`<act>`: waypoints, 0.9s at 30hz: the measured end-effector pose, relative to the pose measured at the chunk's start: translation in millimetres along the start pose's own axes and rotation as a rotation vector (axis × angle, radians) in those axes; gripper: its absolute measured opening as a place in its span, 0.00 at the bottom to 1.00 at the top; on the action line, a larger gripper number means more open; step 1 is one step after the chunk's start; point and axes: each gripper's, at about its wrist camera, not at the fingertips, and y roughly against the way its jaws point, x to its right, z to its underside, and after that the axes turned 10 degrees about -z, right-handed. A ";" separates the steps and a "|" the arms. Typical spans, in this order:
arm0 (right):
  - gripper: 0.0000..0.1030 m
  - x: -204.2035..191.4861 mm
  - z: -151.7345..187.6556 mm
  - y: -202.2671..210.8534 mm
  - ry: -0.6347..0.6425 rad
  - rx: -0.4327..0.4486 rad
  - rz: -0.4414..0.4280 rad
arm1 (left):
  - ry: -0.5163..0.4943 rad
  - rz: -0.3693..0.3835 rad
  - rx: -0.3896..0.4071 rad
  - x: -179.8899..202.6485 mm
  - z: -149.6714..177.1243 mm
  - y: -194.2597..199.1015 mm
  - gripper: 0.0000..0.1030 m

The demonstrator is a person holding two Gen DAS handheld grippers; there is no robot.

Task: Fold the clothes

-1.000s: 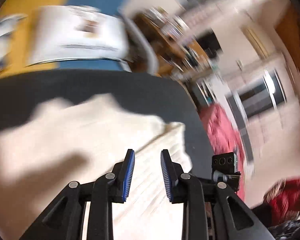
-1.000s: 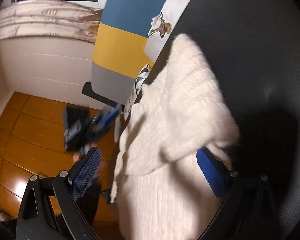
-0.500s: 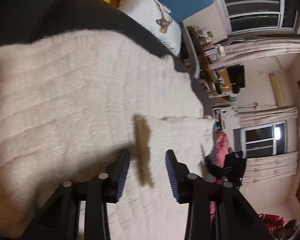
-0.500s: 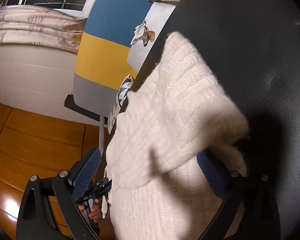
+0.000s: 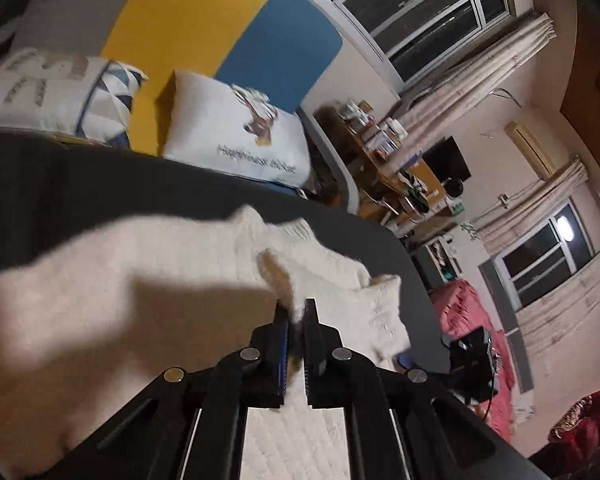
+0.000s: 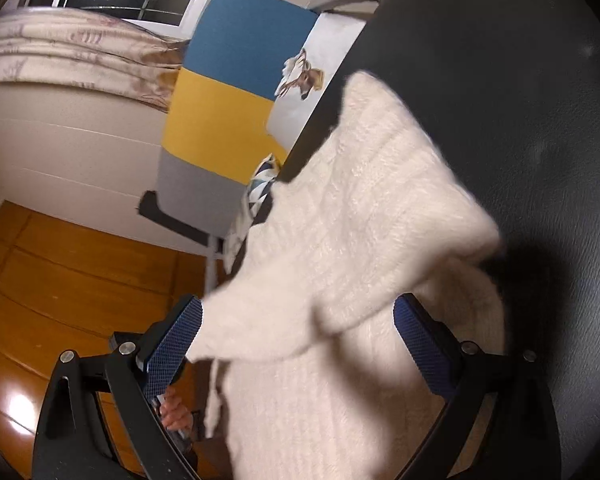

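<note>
Garment: cream knit sweater (image 5: 148, 304), spread on the dark surface (image 5: 100, 184) across the lower half of my left view; in my right view it runs from lower centre up toward the upper right (image 6: 364, 216)
Left claw (image 5: 295, 316): my fingers are closed together on a raised tuft of the knit at lower centre of frame, the pinched cloth standing up between the blue pads
Right claw (image 6: 300, 344): my fingers stand wide apart at the bottom of the frame; a lifted flap of the sweater hangs in front of them and between them, and I cannot tell whether either pad touches it
Long axis: in my right view the sweater's length runs away from that claw, from bottom centre to upper right, so the claw sits at one end of it
Which hand is nearer: my left, already clamped on the cloth; my right is close but grips nothing
Fold state, as I judge it: one layer lies doubled over another near the right claw; whether this fold is being made or opened I cannot say
Background: two pillows (image 5: 236, 140) along the upper left of the left view, wooden floor (image 6: 60, 272) at the left of the right view
</note>
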 end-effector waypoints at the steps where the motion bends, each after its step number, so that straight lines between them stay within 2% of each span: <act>1: 0.96 3.7 0.8 2.1 -0.022 0.007 -0.022 | 0.016 -0.029 -0.008 -7.1 0.0 -2.0 0.04; 3: 0.96 14.5 -0.5 5.6 -0.095 0.042 -0.086 | 0.056 -0.070 -0.035 -24.0 2.1 -9.1 0.04; 7: 0.96 26.6 -6.2 7.6 -0.189 0.111 -0.174 | 0.091 -0.074 -0.104 -37.0 12.6 -29.9 0.05; 11: 0.96 24.3 -8.0 -3.2 -0.193 0.137 -0.138 | 0.083 -0.058 -0.128 -33.4 18.2 -42.3 0.05; 14: 0.96 22.1 -10.0 1.2 -0.162 0.249 -0.127 | 0.047 -0.124 -0.150 -32.2 20.2 -49.5 0.05; 17: 0.96 17.1 -6.9 20.1 -0.101 0.411 -0.150 | 0.016 -0.218 -0.199 -35.8 24.7 -55.8 0.05; 20: 0.96 19.1 -2.4 25.8 -0.100 0.427 -0.119 | 0.023 -0.236 -0.211 -41.1 26.5 -54.8 0.05; 22: 0.96 22.5 1.8 27.0 -0.108 0.411 -0.064 | 0.015 -0.245 -0.218 -41.1 26.9 -54.1 0.05; 25: 0.96 16.8 6.5 27.3 -0.075 0.313 0.035 | 0.007 -0.244 -0.222 -37.6 24.8 -52.8 0.05; 27: 0.96 -0.1 6.3 26.2 0.038 0.248 0.118 | 0.043 -0.199 -0.217 -40.2 21.4 -48.8 0.06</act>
